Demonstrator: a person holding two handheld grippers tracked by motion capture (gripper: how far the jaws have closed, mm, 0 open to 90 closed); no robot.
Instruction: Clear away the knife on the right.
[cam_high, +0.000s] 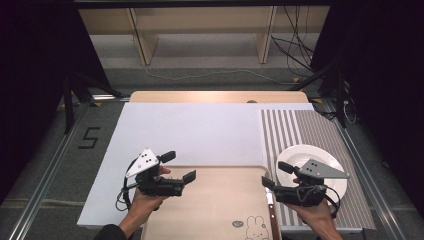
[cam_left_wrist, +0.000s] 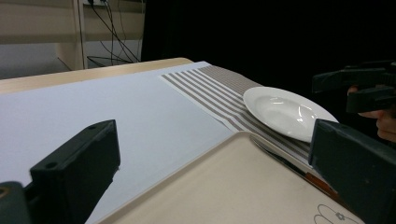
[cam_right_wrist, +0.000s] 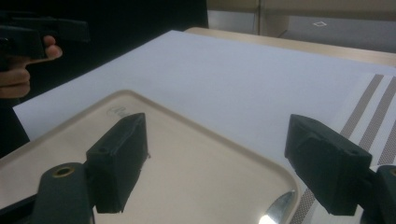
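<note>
Item: knife (cam_high: 271, 210) lay along the tray (cam_high: 215, 200)'s right rim, just below my right gripper (cam_high: 273, 175), jaws released, nothing between them.

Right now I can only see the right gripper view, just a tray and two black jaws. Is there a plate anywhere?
Observer: Yes, a white plate sits on a striped mat, just right of the tray.
Operator: What's the shiny bit at the bottom of my picture?
Observer: It's the tip of a knife-like utensil with a brown handle, lying along the tray's right rim.
Operator: Is the tray all plain?
Observer: No, there's a little bunny drawing near the edge closest to the person.
</note>
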